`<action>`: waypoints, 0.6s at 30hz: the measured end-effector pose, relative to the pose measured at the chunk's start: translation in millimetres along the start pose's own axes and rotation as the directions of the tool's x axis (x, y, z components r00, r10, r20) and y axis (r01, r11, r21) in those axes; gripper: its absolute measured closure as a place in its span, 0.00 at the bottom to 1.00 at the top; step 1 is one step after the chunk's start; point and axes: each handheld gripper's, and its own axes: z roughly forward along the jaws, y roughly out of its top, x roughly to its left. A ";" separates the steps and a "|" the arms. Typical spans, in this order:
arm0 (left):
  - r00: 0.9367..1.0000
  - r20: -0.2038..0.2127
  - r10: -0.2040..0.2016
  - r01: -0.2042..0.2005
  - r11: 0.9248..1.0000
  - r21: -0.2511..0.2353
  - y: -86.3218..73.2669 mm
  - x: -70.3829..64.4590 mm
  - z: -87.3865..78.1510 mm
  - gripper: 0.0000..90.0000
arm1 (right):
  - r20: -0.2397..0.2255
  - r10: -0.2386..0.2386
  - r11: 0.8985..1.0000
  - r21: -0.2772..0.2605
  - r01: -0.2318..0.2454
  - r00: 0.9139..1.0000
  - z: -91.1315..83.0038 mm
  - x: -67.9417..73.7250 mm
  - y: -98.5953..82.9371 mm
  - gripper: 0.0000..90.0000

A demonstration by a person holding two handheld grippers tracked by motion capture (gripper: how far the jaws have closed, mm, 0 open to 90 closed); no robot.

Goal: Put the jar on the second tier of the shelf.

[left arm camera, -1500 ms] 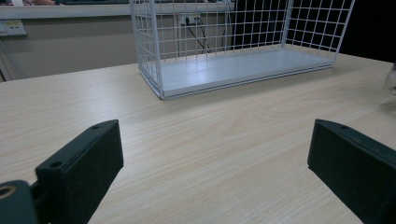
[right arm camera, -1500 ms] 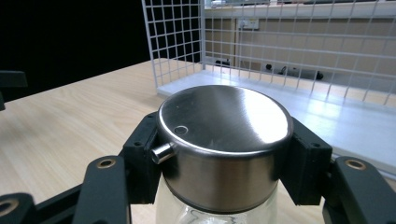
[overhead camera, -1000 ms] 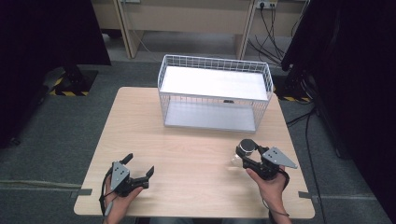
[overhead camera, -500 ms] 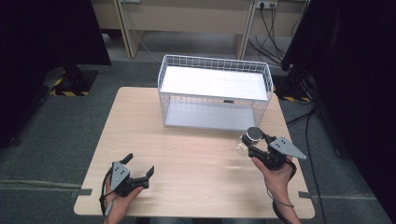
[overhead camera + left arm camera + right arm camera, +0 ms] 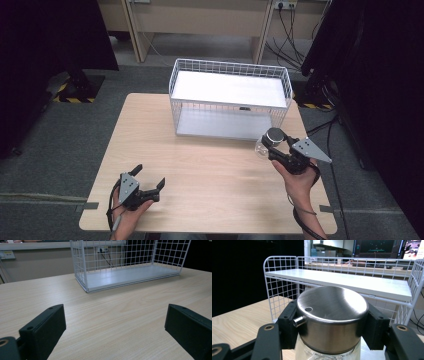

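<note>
A rectangular table with a pale wood-grain top [image 5: 210,165] stands on grey carpet [image 5: 60,135], its surface bare and matt apart from what sits at the far edge. There, a white wire-mesh rack with a white shelf board across its upper level [image 5: 230,102] and a second white board at its base rests on the wood, spanning most of the far side. Behind the table runs a beige partition with wall sockets [image 5: 282,5] and dark cables [image 5: 287,37] hanging down to the floor; black curtains [image 5: 385,75] close off both sides of the room, and a strip of yellow-and-black hazard tape [image 5: 67,95] lies on the carpet at the left.

The right gripper [image 5: 272,145] is clamped on a clear glass jar with a round brushed-steel lid [image 5: 272,136]. Its black jaws press against the lid's two sides in the right gripper view, where the lid [image 5: 332,315] shows a small hole and a short spout. The jar is held above the table just in front of the rack's right end, near the lower shelf opening.

The left gripper [image 5: 148,179] rests low over the near-left part of the table, well apart from the rack. Its jaws stand wide apart with nothing between them, only bare wood [image 5: 112,322] showing.
</note>
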 end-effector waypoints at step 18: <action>1.000 0.000 0.002 -0.002 1.000 0.001 0.1 -0.1 0.1 0.03 | 0.015 -0.016 1.000 -0.024 0.016 1.000 6.3 -4.7 26.8 0.45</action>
